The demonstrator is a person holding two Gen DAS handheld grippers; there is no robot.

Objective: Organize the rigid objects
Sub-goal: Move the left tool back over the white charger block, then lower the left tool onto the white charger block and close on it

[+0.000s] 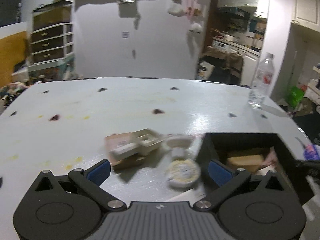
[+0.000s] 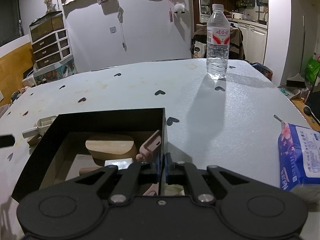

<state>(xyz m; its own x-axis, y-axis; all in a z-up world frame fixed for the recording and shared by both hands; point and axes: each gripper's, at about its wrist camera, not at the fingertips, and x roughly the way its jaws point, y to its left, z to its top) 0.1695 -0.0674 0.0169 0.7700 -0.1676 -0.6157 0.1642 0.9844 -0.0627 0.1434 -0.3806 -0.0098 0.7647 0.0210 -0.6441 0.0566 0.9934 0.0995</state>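
Observation:
In the left wrist view my left gripper (image 1: 160,172) stands open above the table, nothing between its blue pads (image 1: 100,172). Just ahead lie a round white tub (image 1: 183,173), a second round white jar (image 1: 178,142) and a beige plastic tray (image 1: 148,141) stacked on a pink flat box (image 1: 120,143), all blurred. To their right stands a black open box (image 1: 240,138). My right gripper (image 2: 162,166) is shut on the right wall of that black box (image 2: 110,118). Inside lie a wooden block (image 2: 112,146), a pink piece (image 2: 152,145) and a white card.
A clear water bottle (image 2: 218,44) stands upright far back on the pale table (image 2: 220,120). A blue tissue pack (image 2: 298,156) sits near the right edge. A drawer unit and clutter stand beyond the table's far left.

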